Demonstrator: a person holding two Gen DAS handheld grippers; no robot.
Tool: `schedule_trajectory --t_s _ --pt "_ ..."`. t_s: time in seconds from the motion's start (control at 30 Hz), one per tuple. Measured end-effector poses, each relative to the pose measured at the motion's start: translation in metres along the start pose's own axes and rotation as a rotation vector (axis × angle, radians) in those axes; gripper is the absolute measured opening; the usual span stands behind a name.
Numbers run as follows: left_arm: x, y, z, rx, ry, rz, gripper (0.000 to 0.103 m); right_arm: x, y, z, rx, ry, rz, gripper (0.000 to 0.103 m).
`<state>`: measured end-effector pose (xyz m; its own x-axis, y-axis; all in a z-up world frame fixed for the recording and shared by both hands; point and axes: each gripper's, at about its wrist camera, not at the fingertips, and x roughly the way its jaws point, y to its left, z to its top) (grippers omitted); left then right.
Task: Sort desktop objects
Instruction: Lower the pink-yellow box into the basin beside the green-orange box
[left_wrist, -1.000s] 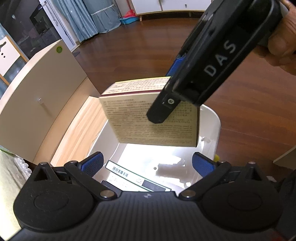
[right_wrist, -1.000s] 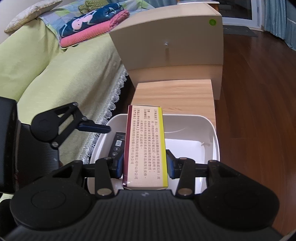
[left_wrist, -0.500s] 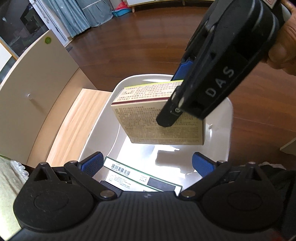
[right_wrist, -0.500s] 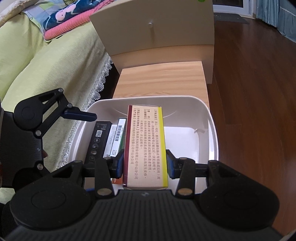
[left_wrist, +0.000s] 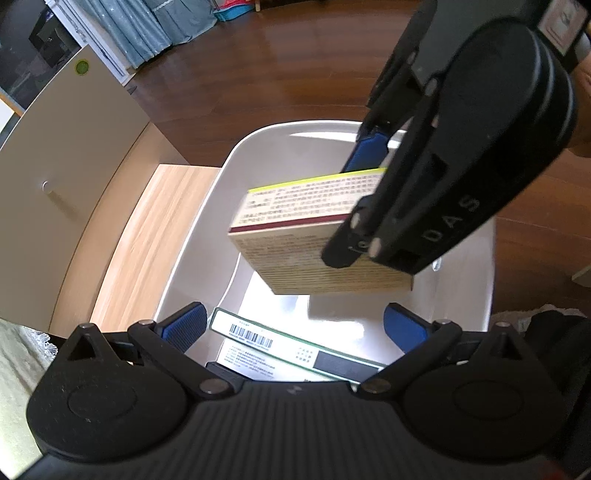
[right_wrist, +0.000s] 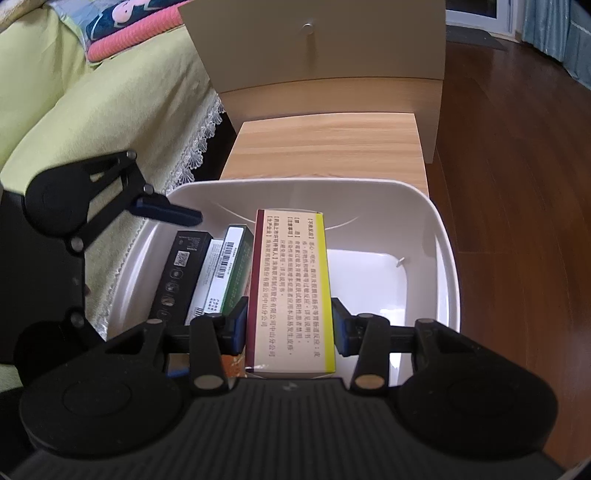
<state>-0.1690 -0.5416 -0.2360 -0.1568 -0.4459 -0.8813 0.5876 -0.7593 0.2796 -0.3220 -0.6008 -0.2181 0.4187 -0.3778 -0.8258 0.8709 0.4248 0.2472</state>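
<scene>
My right gripper (right_wrist: 288, 325) is shut on a beige medicine box (right_wrist: 290, 288) with a yellow and a maroon edge, held above the inside of a white plastic bin (right_wrist: 448, 258). In the left wrist view the same box (left_wrist: 314, 240) hangs over the bin (left_wrist: 476, 280), gripped by the right gripper (left_wrist: 369, 206). My left gripper (left_wrist: 293, 325) is open and empty at the bin's near rim, its finger (right_wrist: 166, 212) showing in the right wrist view. Three boxes stand on edge in the bin's left side: black (right_wrist: 184, 266), white (right_wrist: 207, 280) and green (right_wrist: 238, 266).
The bin sits on a light wooden bench (right_wrist: 325, 147) next to a beige cabinet (right_wrist: 314, 44) with a knob. A yellow-green sofa (right_wrist: 55, 110) with a lace cover lies to the left. Dark wooden floor (right_wrist: 517, 184) lies to the right.
My right gripper has carried the beige box lower and further into the bin, beside the standing boxes. My left gripper stays open at the bin's rim.
</scene>
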Motion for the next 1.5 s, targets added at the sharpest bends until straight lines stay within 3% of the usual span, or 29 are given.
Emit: schedule_trajectory --t_s 0.77,1.5 --pt "0.016 0.004 -0.012 0.031 0.041 -0.022 0.103 0.065 0.006 0.002 0.007 0.129 -0.009 0.041" --pt "0.016 0.004 -0.016 0.027 0.037 -0.023 0.103 0.080 0.007 0.002 0.013 0.167 0.032 0.043"
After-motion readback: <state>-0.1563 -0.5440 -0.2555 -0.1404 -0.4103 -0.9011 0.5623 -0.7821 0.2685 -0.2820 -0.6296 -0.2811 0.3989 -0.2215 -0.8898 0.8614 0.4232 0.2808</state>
